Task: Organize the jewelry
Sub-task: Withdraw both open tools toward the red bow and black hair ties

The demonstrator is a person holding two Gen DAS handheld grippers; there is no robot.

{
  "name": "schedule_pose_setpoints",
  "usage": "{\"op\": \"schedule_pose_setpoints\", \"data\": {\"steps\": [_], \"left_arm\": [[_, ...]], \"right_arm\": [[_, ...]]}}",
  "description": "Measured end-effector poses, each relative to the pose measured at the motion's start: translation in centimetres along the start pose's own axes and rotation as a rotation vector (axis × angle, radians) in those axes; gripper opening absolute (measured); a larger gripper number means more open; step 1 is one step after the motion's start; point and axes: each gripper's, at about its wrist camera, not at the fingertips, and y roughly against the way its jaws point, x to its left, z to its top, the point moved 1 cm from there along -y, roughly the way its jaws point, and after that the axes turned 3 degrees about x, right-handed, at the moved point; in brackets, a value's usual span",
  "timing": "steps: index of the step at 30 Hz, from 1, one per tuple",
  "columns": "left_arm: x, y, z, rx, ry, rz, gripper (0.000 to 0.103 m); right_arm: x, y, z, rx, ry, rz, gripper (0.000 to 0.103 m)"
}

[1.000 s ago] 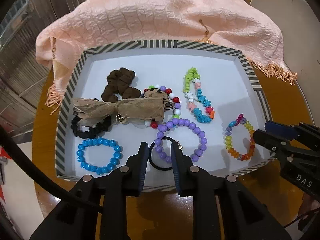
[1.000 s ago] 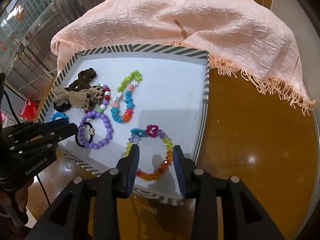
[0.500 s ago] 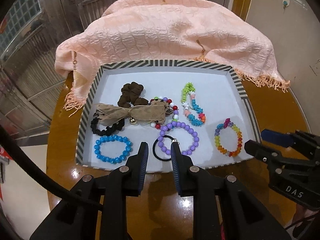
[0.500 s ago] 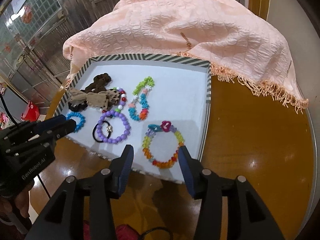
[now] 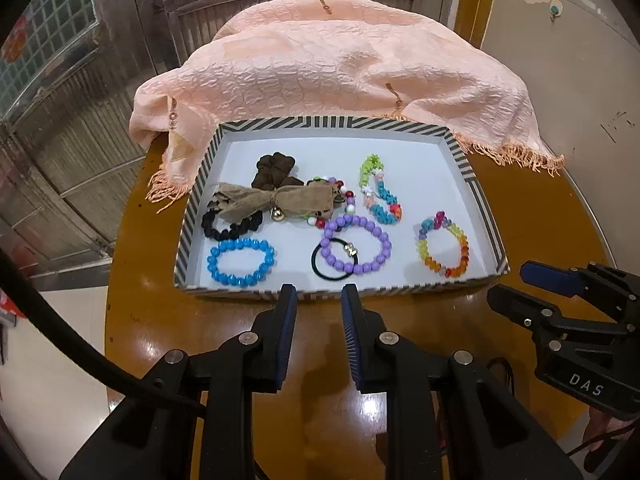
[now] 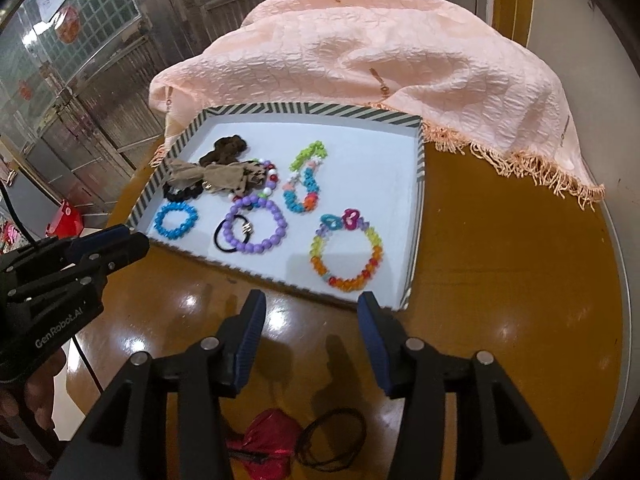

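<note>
A striped-rim tray [image 5: 485,208] [image 6: 420,184] on a round wooden table holds several bracelets and hair ties: a blue bead bracelet [image 5: 241,261] [image 6: 176,220], a purple bead bracelet [image 5: 357,245] [image 6: 256,224] over a black hair tie [image 5: 320,268], a rainbow bracelet [image 5: 442,249] [image 6: 346,254], a green-blue bracelet [image 5: 380,194], a tan bow [image 5: 276,200] and a brown scrunchie [image 5: 276,166]. My left gripper [image 5: 319,300] [image 6: 120,240] is open and empty just before the tray's near edge. My right gripper [image 6: 310,308] [image 5: 520,284] is open and empty, near the tray's front right corner.
A peach fringed cloth [image 5: 340,68] [image 6: 380,52] lies draped behind the tray. On the table in front of my right gripper lie a red item [image 6: 266,436] and a black hair tie [image 6: 332,440]. Metal gates and a wall stand behind the table.
Both grippers have pulled back and up from the tray, so it now looks smaller and farther. The right jaws have opened wider. The rainbow bracelet stays in the tray.
</note>
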Motion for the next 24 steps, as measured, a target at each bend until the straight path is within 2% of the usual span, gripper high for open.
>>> {"op": "schedule_pose_setpoints", "data": {"steps": [12, 16, 24], "left_arm": [[-0.4, 1.1, -2.7, 0.009, -0.020, -0.019, 0.014], [-0.5, 1.1, -3.5, 0.022, -0.022, -0.042, 0.014], [-1.4, 0.5, -5.6, 0.076, -0.072, -0.113, 0.017]], "right_arm": [[0.4, 0.9, -3.1, 0.013, -0.003, -0.022, 0.052], [-0.4, 1.4, -4.2, 0.015, -0.017, -0.045, 0.053], [-2.3, 0.3, -7.7, 0.084, -0.039, -0.079, 0.053]]}}
